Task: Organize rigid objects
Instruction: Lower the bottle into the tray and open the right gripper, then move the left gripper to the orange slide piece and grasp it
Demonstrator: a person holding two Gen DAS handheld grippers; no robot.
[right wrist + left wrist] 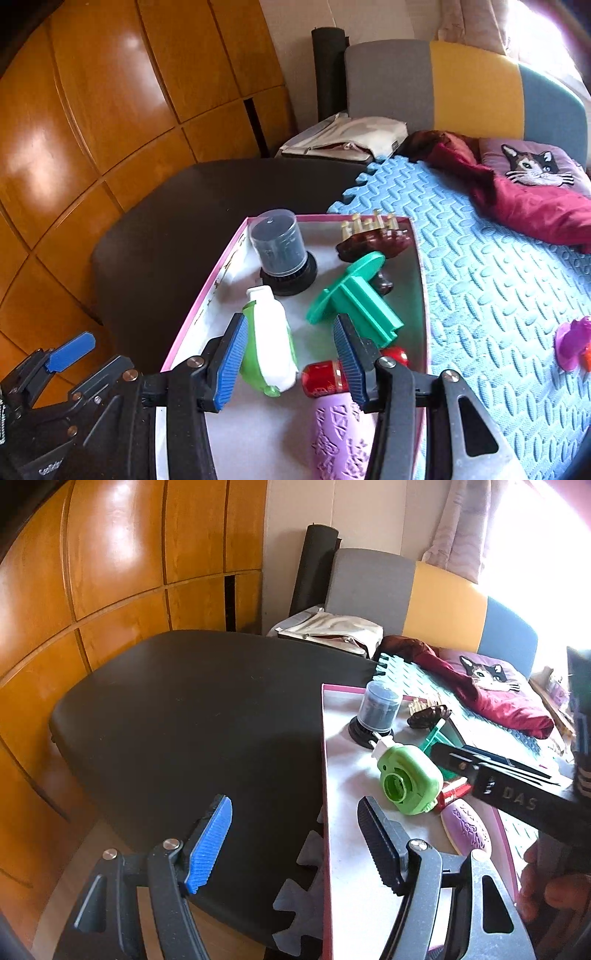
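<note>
Blue ribbed pads face each other on my right hand-held gripper [290, 363], jaws apart and hanging over the pink-rimmed box [207, 306]; the green-and-white toy camera [269, 347] lies between them, though I cannot tell whether the pads touch it. Nearest in the box lies a purple roller [341, 435], with a red can [325, 376] just past it. Beside the camera stands a green plastic stand [354, 295]. Farther back are a clear-lidded black canister [282, 251] and a brown piece with pale pegs [373, 236]. My left hand-held gripper [295, 845] is also spread wide with nothing in it, straddling the box's left wall above a black cushion [184, 709]. The box rests on a blue foam mat [498, 295], where a maroon cloth [535, 210] lies beyond.
</note>
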